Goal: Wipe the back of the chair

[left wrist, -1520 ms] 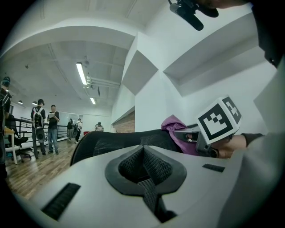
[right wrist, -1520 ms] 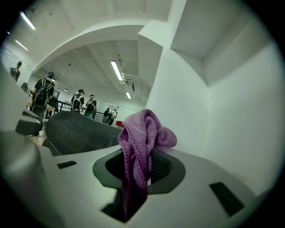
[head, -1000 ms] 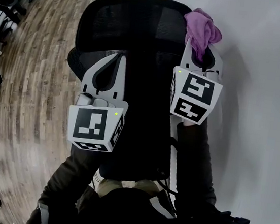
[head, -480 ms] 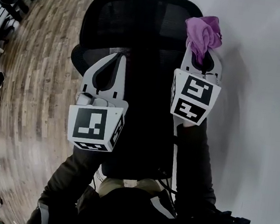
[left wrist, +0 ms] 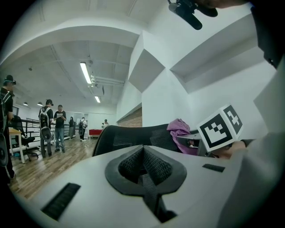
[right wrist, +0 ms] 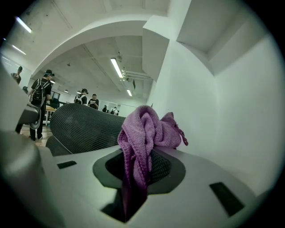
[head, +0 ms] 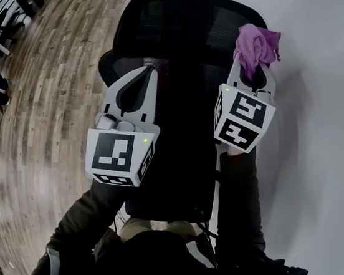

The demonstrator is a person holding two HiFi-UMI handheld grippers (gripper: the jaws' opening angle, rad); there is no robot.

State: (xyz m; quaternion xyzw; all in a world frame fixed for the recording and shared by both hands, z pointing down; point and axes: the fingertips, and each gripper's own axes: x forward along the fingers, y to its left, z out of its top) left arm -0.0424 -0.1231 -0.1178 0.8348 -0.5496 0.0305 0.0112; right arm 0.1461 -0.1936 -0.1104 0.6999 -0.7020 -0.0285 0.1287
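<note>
A black mesh office chair back [head: 185,35] fills the middle of the head view, seen from above. My right gripper [head: 251,75] is shut on a crumpled purple cloth [head: 256,43], held at the chair back's top right edge; whether the cloth touches the mesh cannot be told. In the right gripper view the cloth [right wrist: 147,133] bulges out of the jaws, with the chair back [right wrist: 84,127] to its left. My left gripper [head: 145,73] is shut and empty, over the chair's left side. The left gripper view shows the chair back [left wrist: 129,138] and the cloth [left wrist: 180,129] ahead.
A white wall [head: 325,122] stands close on the right of the chair. Wooden floor [head: 47,86] spreads to the left, with other chairs at its far edge. Several people [left wrist: 46,127] stand far off in the hall.
The right gripper with the cloth has slid slightly right, off the chair's top right corner toward the wall. The left gripper has hardly moved.
</note>
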